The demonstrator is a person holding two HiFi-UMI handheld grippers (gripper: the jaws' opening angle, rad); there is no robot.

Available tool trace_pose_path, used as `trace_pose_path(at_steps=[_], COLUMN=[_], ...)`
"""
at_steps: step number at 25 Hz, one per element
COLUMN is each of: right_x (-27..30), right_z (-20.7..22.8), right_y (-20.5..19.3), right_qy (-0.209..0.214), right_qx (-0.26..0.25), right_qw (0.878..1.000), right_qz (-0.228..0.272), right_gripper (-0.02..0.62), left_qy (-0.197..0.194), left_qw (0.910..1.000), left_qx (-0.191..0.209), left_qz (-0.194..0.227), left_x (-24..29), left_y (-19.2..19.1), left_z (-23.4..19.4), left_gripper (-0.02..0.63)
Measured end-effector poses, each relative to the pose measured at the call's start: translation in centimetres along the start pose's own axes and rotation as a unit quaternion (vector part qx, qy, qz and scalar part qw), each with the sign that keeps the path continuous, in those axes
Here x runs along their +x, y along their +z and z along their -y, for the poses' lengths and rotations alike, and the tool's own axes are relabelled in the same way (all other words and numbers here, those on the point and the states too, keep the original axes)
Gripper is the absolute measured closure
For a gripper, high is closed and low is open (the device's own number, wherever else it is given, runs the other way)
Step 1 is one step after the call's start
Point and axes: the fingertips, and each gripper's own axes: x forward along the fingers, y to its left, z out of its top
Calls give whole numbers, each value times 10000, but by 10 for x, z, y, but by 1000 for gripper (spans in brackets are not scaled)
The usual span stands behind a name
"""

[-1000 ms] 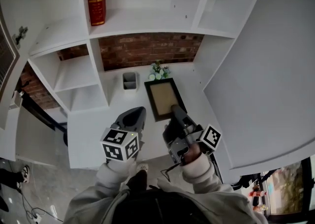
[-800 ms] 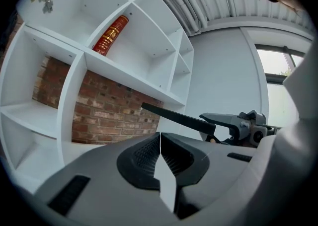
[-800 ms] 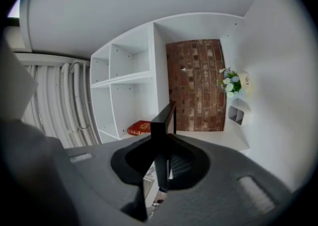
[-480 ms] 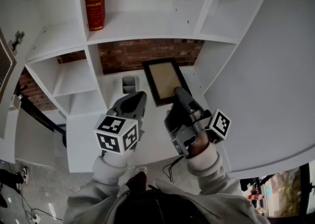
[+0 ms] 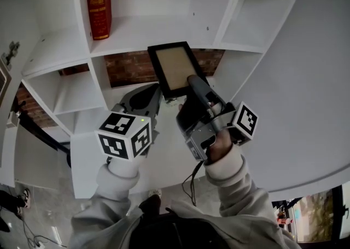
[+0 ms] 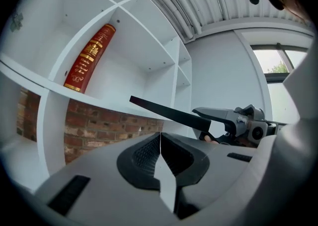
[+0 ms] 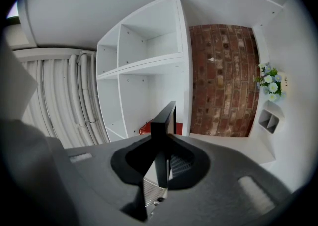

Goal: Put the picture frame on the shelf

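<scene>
While the right hand-held gripper (image 5: 192, 82) is clamped on the near edge of the picture frame (image 5: 174, 67), the frame hangs tilted in the air before the white shelf (image 5: 153, 26), right of the red book (image 5: 97, 1). The left hand-held gripper (image 5: 149, 94) has its jaws together on nothing. The frame looks stiff, light and probably breakable. Gripped by one rim, it may well swing.

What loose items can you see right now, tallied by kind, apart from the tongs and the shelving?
picture frame: 1
red book: 1
flower bunch: 1
grey desk organizer: 1
Total: 4
</scene>
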Motion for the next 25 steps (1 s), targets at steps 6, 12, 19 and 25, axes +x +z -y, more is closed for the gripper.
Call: trace_pose_path(at_steps=[6,12,19,25], right_x=[39,72,103,111], right_z=[6,17,35,50], right_y=[17,27,47,59], right_qy=[50,14,-155,-506], right_qx=[45,143,265,409], right_qw=[10000,9999,9993,9967], right_qz=[69,21,224,481], right_gripper=[546,546,546,545], left_qy=[-4,42,79,102], left_qw=[9999,9998,9997,9999], left_qx=[59,162,232,127], left_qz=[92,59,26,-6], left_x=[22,43,65,74], left_y=[23,27,32,30], left_z=[-15,-30,-52,-61], left_gripper=[600,600,600,600])
